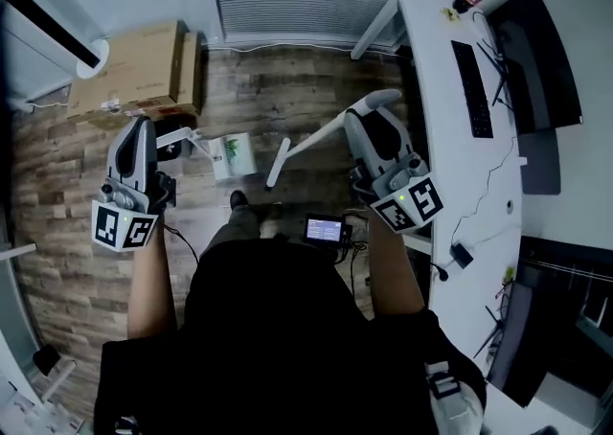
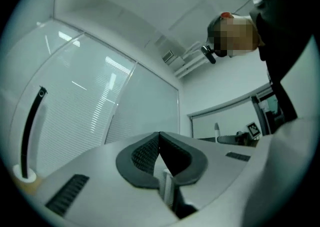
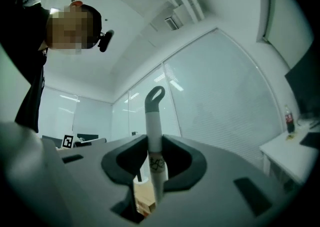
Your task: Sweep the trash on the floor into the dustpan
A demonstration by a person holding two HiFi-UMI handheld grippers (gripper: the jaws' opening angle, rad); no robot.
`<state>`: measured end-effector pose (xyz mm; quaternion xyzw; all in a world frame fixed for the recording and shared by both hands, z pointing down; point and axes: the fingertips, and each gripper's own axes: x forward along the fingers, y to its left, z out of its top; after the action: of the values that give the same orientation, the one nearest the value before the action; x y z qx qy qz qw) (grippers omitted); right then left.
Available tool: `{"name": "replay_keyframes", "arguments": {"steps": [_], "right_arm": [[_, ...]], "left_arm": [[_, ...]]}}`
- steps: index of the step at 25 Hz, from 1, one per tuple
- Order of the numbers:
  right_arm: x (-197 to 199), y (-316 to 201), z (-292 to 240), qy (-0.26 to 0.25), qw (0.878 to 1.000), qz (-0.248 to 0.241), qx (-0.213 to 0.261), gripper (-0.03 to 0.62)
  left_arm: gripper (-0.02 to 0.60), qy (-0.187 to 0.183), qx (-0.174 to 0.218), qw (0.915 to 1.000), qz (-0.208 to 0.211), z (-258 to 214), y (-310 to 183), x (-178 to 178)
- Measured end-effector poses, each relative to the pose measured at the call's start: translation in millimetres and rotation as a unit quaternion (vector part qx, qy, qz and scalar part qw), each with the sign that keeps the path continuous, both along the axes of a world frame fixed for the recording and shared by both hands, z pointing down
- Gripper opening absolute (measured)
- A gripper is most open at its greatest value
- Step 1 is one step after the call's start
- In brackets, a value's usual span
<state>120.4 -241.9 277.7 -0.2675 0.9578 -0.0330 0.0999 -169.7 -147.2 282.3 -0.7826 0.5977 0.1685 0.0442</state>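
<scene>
The right gripper point(image 3: 152, 143) has its jaws clamped on the broom point(image 1: 311, 143), high on the handle. The long low end could swing into the dustpan point(image 1: 232, 155), which lies on the floor point(image 1: 287, 88) between the grippers, and knock it askew. The left gripper point(image 2: 160, 137) is closed tip to tip, apparently empty. A box point(image 1: 139, 69) and the table point(image 1: 431, 69) hem the floor in. I see no trash.

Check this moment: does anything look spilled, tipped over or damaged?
Nothing stands out. The right gripper is shut on the broom handle and the left gripper on the dustpan handle; the dustpan looks intact. The cardboard box sits flat by the wall. No spill or breakage shows.
</scene>
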Motion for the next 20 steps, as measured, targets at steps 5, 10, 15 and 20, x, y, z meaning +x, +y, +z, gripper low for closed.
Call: {"name": "replay_keyframes", "arguments": {"steps": [5,10,15,20], "right_arm": [[47.7,40.1,0.2,0.004,0.999,0.017,0.031,0.091],[85.7,74.9,21.8,0.033,0.999,0.015,0.026,0.091],[113.3,104.5,43.3,0.048,0.998,0.028,0.012,0.091],[128.8,139.2,51.6,0.054,0.998,0.035,0.005,0.091]], "left_arm": [[-0.006,-0.032,-0.018,0.9968,-0.071,0.9,38.4,36.3],[-0.005,-0.035,-0.056,0.9953,-0.071,17.0,73.7,72.1],[-0.005,-0.052,-0.091,0.9931,-0.053,33.8,108.5,105.1],[-0.005,-0.066,-0.111,0.9912,-0.029,46.2,133.8,122.4]]}}
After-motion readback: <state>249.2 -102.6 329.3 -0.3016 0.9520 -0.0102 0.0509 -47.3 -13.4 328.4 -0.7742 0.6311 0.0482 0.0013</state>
